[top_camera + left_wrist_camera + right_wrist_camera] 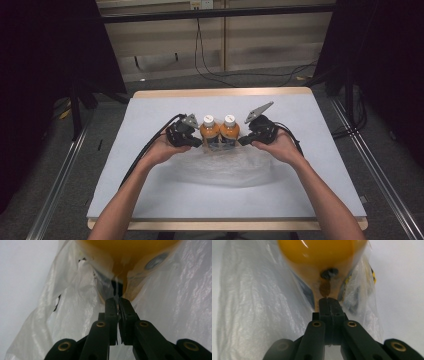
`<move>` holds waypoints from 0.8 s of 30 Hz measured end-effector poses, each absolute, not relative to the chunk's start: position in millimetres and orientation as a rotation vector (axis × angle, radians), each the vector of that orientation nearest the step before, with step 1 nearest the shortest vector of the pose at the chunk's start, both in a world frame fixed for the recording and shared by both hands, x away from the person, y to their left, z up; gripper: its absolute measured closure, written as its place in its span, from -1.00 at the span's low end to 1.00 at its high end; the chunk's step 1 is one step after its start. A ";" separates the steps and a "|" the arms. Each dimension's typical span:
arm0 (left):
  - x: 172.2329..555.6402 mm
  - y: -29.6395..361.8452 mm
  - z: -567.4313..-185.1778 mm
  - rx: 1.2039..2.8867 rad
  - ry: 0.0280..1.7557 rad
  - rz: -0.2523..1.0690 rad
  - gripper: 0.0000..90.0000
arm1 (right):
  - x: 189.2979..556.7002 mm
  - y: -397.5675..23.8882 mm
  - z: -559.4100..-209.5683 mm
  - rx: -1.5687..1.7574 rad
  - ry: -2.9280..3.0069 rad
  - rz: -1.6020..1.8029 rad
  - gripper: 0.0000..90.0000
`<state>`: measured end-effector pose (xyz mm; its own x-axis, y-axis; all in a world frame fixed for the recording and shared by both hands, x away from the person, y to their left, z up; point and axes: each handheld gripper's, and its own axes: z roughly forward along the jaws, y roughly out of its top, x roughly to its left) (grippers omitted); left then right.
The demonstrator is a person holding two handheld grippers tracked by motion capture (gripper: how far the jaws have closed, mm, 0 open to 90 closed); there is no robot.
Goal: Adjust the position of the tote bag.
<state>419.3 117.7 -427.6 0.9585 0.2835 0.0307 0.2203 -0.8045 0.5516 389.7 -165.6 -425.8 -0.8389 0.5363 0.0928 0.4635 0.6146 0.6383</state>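
Looking down from the high view, I see two orange bottles (220, 131) standing upright, touching side by side near the middle of the table (320, 165), with a clear plastic bag (225, 167) spread toward me at 6 o'clock from their bases. My left gripper (196, 143) sits at the pair's 9 o'clock and my right gripper (244, 141) at its 3 o'clock, each just beside its nearer bottle, so neither hand has an advantage. The bottles' long axes run vertical; both pairs of jaws point inward, low, at the bottles' lower parts.

In the left gripper view the jaws are closed together, with crinkled film (75, 302) around the tips, and I judge they are pinching the bag's edge. In the right gripper view the jaws are likewise pressed shut against film (262, 307), with the orange body (317, 252) at 12 o'clock just beyond the tips. I take it the bag mouth is held on both sides of the bottles, so any coming move turns on drawing the film up or over them evenly.

Hard to make out: whether the bottles stand inside the bag or merely on it, since the film is transparent. Labels are blurred, and how much film sits between the jaws is hidden.
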 end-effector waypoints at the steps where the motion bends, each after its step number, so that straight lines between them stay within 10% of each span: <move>1: 420.2 116.7 -430.4 2.564 0.348 0.154 0.91 | 391.3 -165.4 -429.2 0.852 2.733 1.011 1.00; 24: 412.7 121.9 -457.1 2.685 0.301 0.137 1.00 | 380.5 -159.1 -462.3 0.754 2.846 0.750 1.00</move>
<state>412.7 121.9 -457.1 0.9716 0.2316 0.0489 0.1889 -0.8829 0.4299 380.5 -159.1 -462.3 -0.8718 0.4892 0.0252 0.4381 0.7558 0.4867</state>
